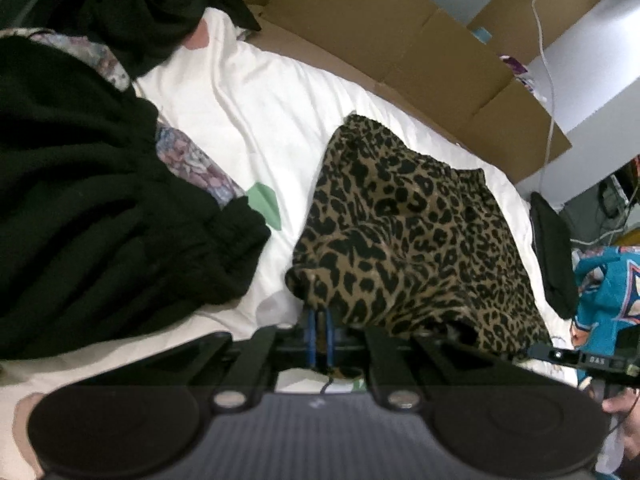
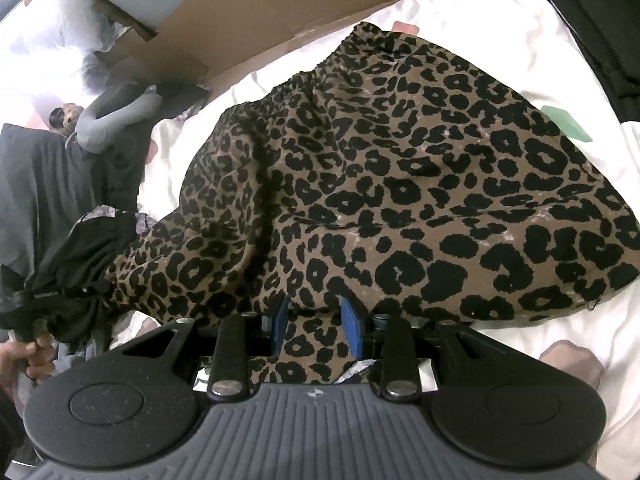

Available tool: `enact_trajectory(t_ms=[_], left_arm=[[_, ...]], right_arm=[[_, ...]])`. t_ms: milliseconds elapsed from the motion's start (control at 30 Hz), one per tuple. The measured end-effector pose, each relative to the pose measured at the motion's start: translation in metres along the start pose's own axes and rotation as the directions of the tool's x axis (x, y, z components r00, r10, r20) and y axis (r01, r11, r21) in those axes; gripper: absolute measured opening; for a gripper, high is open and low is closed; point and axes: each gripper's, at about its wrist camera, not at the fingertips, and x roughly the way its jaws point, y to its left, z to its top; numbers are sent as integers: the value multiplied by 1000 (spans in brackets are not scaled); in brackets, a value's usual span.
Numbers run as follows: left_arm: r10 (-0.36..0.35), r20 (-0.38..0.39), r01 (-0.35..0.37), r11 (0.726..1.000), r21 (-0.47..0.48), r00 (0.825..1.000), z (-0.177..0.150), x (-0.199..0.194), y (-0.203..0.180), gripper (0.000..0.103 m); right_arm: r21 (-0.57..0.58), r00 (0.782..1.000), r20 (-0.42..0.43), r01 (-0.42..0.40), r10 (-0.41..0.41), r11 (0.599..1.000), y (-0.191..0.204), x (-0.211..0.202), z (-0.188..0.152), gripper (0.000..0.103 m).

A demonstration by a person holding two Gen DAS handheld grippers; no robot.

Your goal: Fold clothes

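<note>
A: L gripper (image 1: 319,316)?
B: Low, jaws pinched on brown-black leopard-print fabric garment (image 1: 404,240) edge, on white bedsheet (image 1: 248,120).
A: R gripper (image 2: 313,314)?
B: Low too, jaws apart w/ garment hem between.

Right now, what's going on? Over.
Left gripper shut on leopard skirt. Right gripper open around skirt's edge. Black clothes piled beside it.

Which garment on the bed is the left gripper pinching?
The leopard-print garment: the left gripper is shut on its near corner. The black clothes lie apart, untouched.
</note>
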Motion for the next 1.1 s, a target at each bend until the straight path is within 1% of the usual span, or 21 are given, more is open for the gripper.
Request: enact_trajectory(t_ms=[67,133,267,367,433,567,633,700,833,900,933,967,1000,1100], left_arm=[[-38,-25,37,998,-42,999,4,-5,7,5],[-51,-43,48,997,-65,998,9,-10,14,5],[-27,-64,21,996,-92,998,17,-12,29,5],[14,-67,-21,994,-106,998,18,-7,42,5],[36,-67,-43,993,-111,997,18,-1,49,5],[31,-74,-39,994,-106,997,16,11,55,4],[22,-63,-28,995,-93,998,19,10,57,5],[10,-41,-14,995,-103,999,23,7,62,4],[6,-10,-7,994,-109,1000,26,7,68,4],[6,1,-6,994,-110,1000,27,8,70,4],[6,7,-5,994,-110,1000,27,8,71,4],[5,16,-3,994,-113,1000,28,8,72,4],[4,27,-1,993,-116,1000,29,7,72,4],[3,54,4,993,-121,999,34,6,72,4]], right_arm=[[0,1000,-6,2,-2,1000,0,2,-2,32],[-2,1000,-13,2,-2,1000,1,4,-4,32],[-11,1000,-26,-4,4,1000,4,8,-9,32],[-13,999,-40,-7,7,1000,7,12,-10,32],[-38,998,-57,0,-2,999,14,18,-9,32],[-89,996,-92,13,-22,996,28,29,-7,32],[-114,994,-108,19,-32,993,35,35,-6,32],[-135,991,-124,24,-41,991,42,41,-5,32],[-6,993,-114,-30,29,1000,51,56,-19,32],[74,995,-81,-52,58,996,55,59,-27,32],[135,996,-59,-64,73,989,55,61,-32,32],[197,996,-36,-78,87,977,54,63,-38,32],[272,995,-17,-93,102,958,53,66,-46,32],[415,994,31,-110,107,903,54,73,-67,32]])
